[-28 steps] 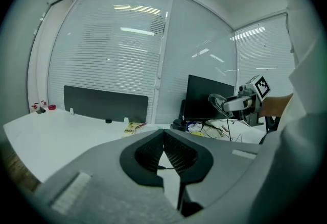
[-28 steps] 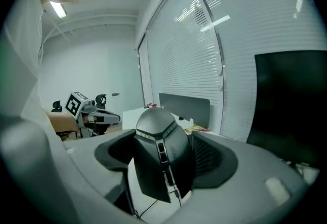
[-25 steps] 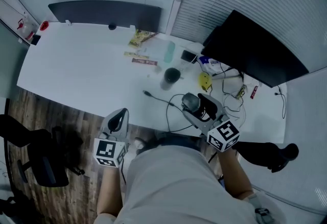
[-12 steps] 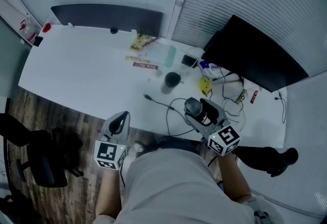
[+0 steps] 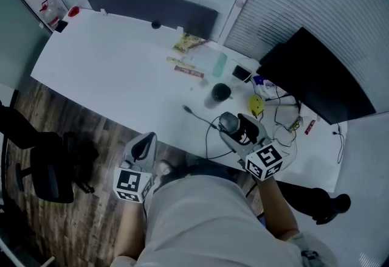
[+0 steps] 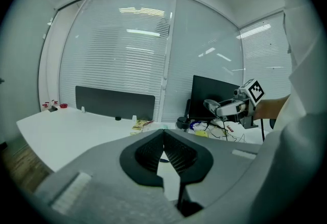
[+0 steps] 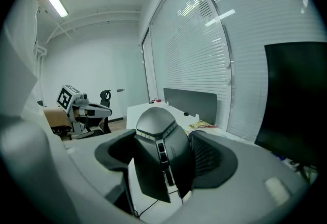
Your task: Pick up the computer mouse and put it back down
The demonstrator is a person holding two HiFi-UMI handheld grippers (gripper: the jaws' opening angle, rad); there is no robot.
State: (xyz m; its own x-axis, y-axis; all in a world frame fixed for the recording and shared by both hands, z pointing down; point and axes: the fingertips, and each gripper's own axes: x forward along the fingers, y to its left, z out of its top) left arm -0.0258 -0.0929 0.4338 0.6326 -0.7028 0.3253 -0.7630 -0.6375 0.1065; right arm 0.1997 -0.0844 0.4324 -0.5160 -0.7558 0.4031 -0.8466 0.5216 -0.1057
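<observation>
A dark grey computer mouse (image 5: 228, 121) is held above the near edge of the white table (image 5: 109, 77), with my right gripper (image 5: 234, 127) shut on its sides. In the right gripper view the mouse (image 7: 159, 149) fills the space between the pads, wheel facing up. Its cable (image 5: 209, 138) loops down onto the table. My left gripper (image 5: 141, 146) hangs shut and empty over the wooden floor, short of the table edge. In the left gripper view its fingertips (image 6: 164, 134) meet, and the right gripper (image 6: 225, 107) with the mouse shows at the right.
A black cup (image 5: 220, 91) stands just beyond the mouse, with a yellow object (image 5: 256, 103), a phone (image 5: 242, 73) and tangled wires near it. A black monitor (image 5: 316, 77) is at the right. Snack packets (image 5: 189, 44) and a dark partition (image 5: 152, 7) lie farther back. An office chair (image 5: 42, 168) is at the left.
The head view has swung, so the table sits further right in the picture. The right gripper still holds the mouse, now a little closer to the cup. The left gripper has barely moved.
</observation>
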